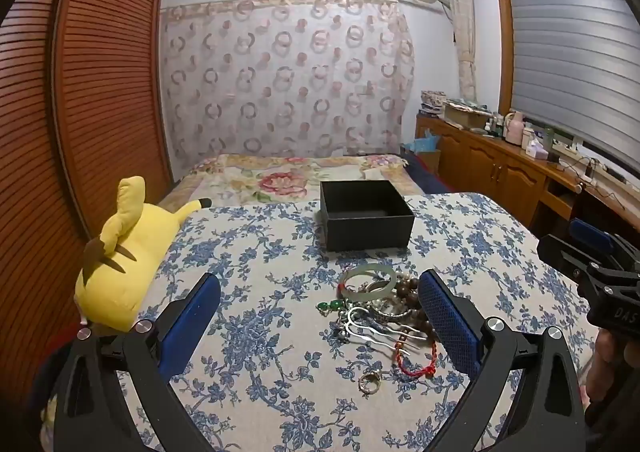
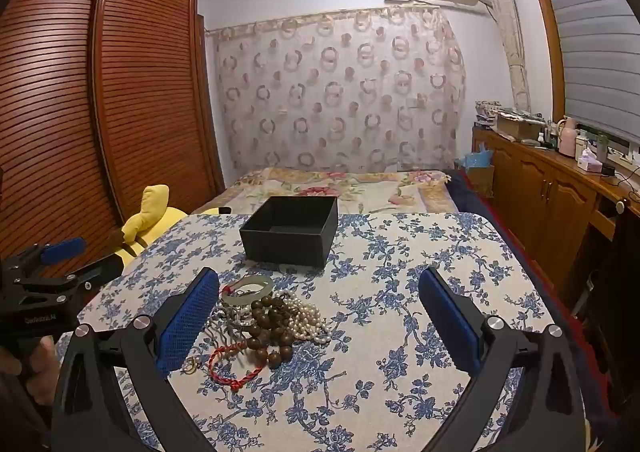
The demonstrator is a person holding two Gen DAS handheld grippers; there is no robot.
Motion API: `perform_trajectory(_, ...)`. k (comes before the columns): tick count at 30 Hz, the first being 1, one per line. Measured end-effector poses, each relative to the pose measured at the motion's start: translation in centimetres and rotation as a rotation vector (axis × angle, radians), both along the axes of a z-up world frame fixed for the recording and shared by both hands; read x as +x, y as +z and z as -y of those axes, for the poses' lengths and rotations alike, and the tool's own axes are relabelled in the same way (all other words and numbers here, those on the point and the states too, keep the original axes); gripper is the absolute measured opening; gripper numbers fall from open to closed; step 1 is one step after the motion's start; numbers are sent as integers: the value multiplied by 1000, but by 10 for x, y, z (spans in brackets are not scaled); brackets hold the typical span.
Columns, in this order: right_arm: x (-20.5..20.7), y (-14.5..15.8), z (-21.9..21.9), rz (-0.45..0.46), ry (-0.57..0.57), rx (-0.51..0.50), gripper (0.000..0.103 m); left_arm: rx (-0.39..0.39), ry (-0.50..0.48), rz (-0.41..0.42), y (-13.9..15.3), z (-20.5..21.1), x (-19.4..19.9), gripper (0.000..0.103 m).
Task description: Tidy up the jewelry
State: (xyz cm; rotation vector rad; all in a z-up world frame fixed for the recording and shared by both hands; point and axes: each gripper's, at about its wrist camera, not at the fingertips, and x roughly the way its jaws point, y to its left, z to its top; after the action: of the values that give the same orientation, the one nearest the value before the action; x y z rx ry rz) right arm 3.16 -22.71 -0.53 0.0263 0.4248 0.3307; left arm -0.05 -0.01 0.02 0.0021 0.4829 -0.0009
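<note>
A heap of jewelry lies on the blue-flowered tablecloth: a pale jade bangle, brown wooden beads, pearls, a red cord bracelet, a silver hairpin and a ring. Behind it stands an open, empty black box. My left gripper is open above the cloth, and its right finger hides the heap's edge. My right gripper is open too, with the heap beside its left finger. Neither touches anything.
A yellow plush toy lies at the table's left edge. Beyond the table is a bed with a flowered cover. A slatted wooden wardrobe stands to the left and a cluttered wooden cabinet to the right.
</note>
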Motion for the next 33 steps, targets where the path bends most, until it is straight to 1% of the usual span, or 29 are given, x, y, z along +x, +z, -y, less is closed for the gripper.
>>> perform_trajectory(33, -1, 0, 0, -3, 1, -3, 101, -8, 1, -1, 1, 3, 3, 95)
